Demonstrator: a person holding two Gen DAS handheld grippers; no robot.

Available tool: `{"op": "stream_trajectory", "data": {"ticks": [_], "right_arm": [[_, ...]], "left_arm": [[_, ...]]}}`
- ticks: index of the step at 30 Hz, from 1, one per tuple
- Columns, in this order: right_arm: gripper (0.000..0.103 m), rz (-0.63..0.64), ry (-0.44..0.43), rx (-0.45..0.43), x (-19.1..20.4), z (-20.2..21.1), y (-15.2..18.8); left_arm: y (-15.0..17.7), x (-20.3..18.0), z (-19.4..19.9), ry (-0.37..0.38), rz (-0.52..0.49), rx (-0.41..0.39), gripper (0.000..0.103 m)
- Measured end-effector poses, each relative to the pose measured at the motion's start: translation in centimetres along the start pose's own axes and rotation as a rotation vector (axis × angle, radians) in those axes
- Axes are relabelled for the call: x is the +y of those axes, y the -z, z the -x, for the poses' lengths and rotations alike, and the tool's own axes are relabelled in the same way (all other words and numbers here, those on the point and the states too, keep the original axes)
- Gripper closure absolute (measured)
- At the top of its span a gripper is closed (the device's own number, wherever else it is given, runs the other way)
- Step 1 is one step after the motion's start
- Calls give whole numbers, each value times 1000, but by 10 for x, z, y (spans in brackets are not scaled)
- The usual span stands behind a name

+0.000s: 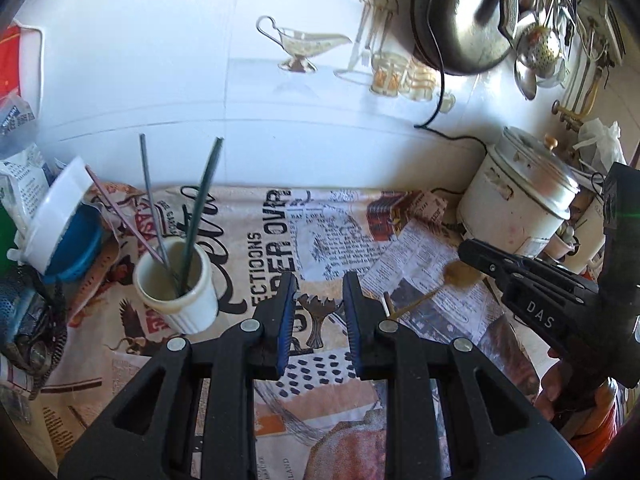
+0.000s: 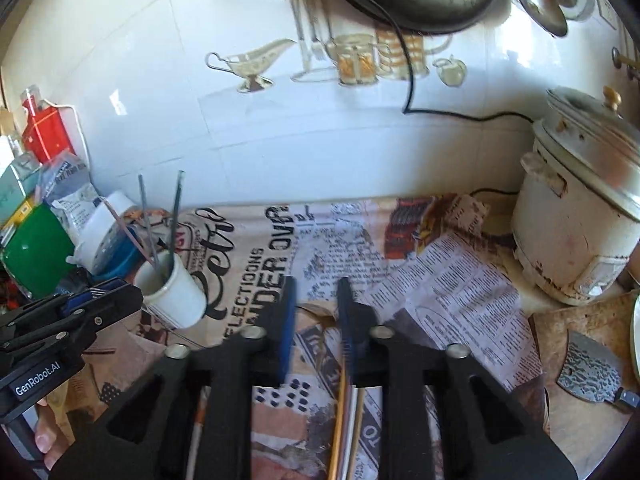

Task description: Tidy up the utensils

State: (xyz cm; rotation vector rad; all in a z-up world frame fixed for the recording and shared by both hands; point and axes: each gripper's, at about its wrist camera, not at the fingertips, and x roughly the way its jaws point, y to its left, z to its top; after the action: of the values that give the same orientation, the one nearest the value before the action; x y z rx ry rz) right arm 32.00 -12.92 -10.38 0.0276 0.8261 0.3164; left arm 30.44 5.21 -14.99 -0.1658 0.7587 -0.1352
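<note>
Counter under newspaper-print covering (image 1: 276,248); white tiled wall (image 1: 160,60); worn white rice cooker (image 1: 520,208) at right. White ribbed cup (image 1: 180,296) holding thin sticks stands left. Brown wooden fork (image 1: 316,320) lies flat. Left gripper (image 1: 320,300): narrowly parted, empty. Right gripper (image 2: 316,304): narrowly parted, nothing clearly gripped.

You can read "DAS" on the right gripper (image 1: 472,252), "GenRobot.AI" on the left gripper (image 2: 104,294), and "ELECTIONS" and "OVER" on the printed newspaper-pattern cloth (image 2: 256,264) covering the counter.
</note>
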Motion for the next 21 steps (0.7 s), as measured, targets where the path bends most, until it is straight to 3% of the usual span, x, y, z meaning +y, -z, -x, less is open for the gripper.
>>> {"op": "stream_trajectory", "data": {"ticks": [5,11,14,18,21], "right_arm": [[99,23,-10,-22,23,-3,-5],[99,43,12,45,25,-14,2],[96,69,31,149,18,-29,18],[83,86,33,333,8,-61,54],[82,71,6,483,1,-87,86]], "left_arm": [[-9,21,18,-15,15,-42,81],[-12,44,30,-45,27,-57,81],[-10,52,31,-61,30,-55,81],[-8,58,28,-64,35,-39,81],[-4,62,22,-60,46,-16,81]]}}
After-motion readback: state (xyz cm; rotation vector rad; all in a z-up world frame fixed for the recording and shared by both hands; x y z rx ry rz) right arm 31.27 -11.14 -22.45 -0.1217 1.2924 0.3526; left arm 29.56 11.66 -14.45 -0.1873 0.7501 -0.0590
